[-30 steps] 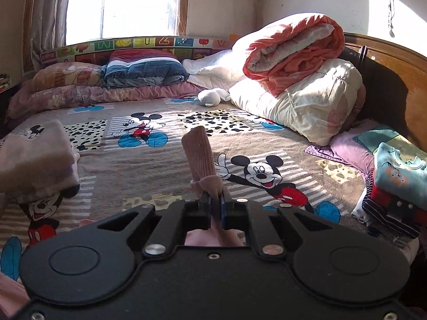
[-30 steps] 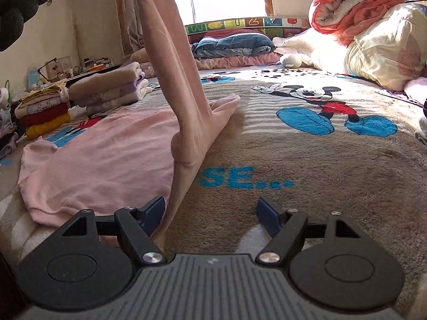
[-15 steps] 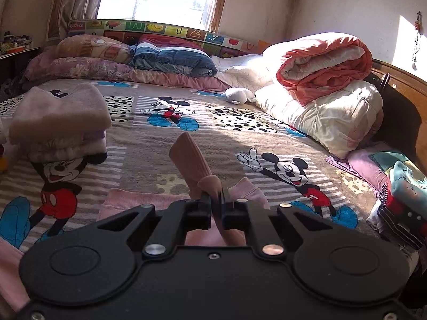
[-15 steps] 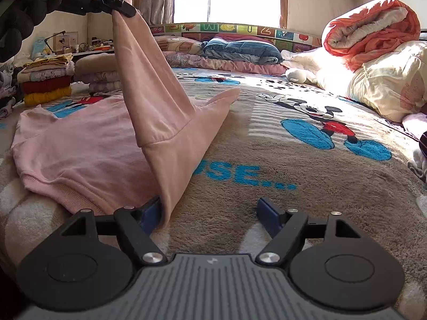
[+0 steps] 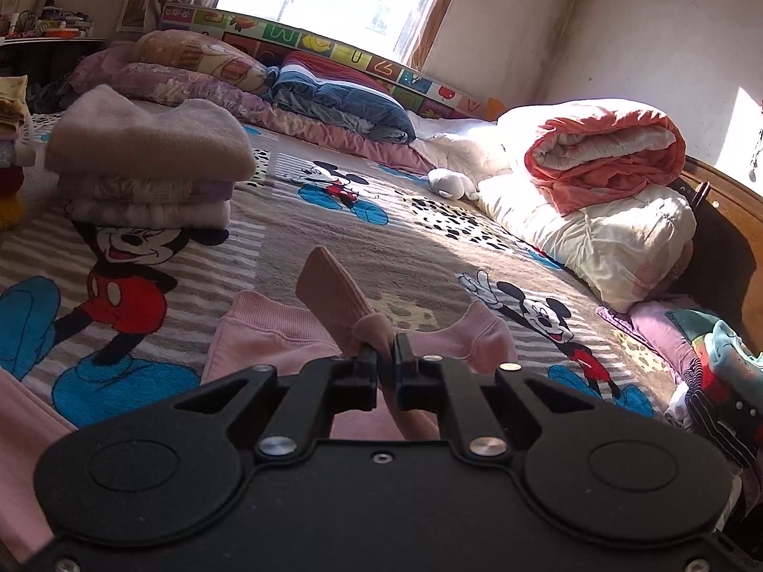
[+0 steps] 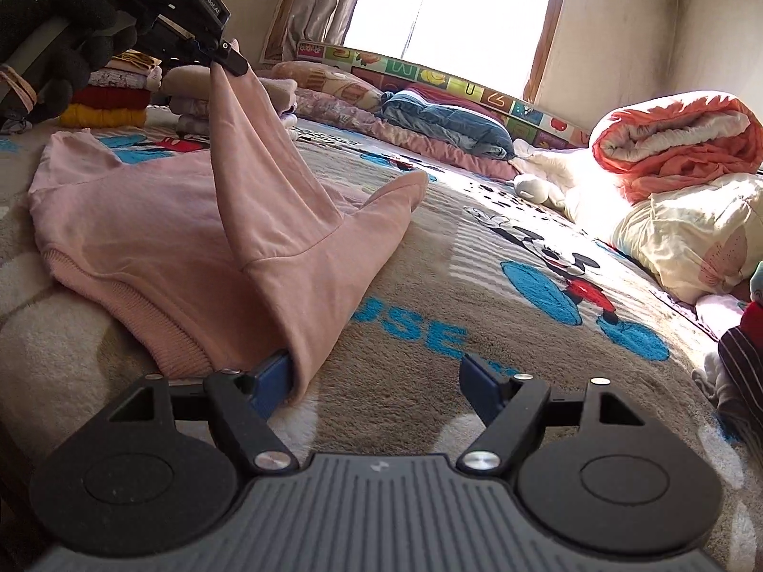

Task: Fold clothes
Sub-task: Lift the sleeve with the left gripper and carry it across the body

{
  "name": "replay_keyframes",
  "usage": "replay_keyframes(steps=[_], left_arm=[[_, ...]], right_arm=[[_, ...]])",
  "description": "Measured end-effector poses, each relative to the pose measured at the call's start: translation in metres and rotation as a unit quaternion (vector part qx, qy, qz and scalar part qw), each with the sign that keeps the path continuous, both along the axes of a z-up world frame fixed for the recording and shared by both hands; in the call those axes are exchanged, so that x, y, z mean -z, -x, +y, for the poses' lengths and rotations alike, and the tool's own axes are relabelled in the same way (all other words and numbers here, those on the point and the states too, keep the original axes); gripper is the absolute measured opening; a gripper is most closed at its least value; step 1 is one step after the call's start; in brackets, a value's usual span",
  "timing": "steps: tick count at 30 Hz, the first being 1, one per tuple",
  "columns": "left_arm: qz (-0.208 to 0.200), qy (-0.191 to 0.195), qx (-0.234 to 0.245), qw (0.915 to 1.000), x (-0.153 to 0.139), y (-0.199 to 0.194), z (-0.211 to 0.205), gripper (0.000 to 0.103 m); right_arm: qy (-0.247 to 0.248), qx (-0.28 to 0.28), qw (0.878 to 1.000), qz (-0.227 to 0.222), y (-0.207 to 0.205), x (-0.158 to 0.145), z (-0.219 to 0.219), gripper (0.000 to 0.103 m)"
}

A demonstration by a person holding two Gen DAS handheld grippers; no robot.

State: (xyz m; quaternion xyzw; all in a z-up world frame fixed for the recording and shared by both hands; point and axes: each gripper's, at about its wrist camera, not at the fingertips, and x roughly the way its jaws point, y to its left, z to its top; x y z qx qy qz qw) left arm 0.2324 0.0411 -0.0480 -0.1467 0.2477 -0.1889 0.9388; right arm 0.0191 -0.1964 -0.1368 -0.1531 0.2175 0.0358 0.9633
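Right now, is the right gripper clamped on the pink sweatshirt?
No: the right gripper stands open, with the pink sweatshirt hanging beside only its left finger, while the left gripper pinches the sleeve.

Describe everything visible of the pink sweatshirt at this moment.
The pink sweatshirt looks like soft cotton knit with ribbed hem and cuffs. Its body lies flat on the Mickey Mouse blanket. One sleeve is lifted into a tent, its cuff end pinched in the shut left gripper. The sleeve's lower fold hangs against the inner face of the open right gripper's left finger, unclamped. Another cuff lies flat ahead.
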Motion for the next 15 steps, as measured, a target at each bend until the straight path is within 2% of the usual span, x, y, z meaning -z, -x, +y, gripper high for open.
replay_keyframes(steps=[3, 8, 15], left_arm=[[0.014, 0.021, -0.001, 0.9997, 0.013, -0.009, 0.010, 0.006], [0.005, 0.027, 0.011, 0.9995, 0.009, -0.010, 0.016, 0.006], [0.021, 0.008, 0.011, 0.9997, 0.021, -0.004, 0.026, 0.006]], right_arm=[[0.032, -0.009, 0.999, -0.006, 0.003, 0.001, 0.008, 0.076], [0.061, -0.013, 0.998, -0.010, 0.002, 0.002, 0.016, 0.076], [0.091, -0.017, 0.996, -0.003, 0.000, -0.001, 0.022, 0.076]])
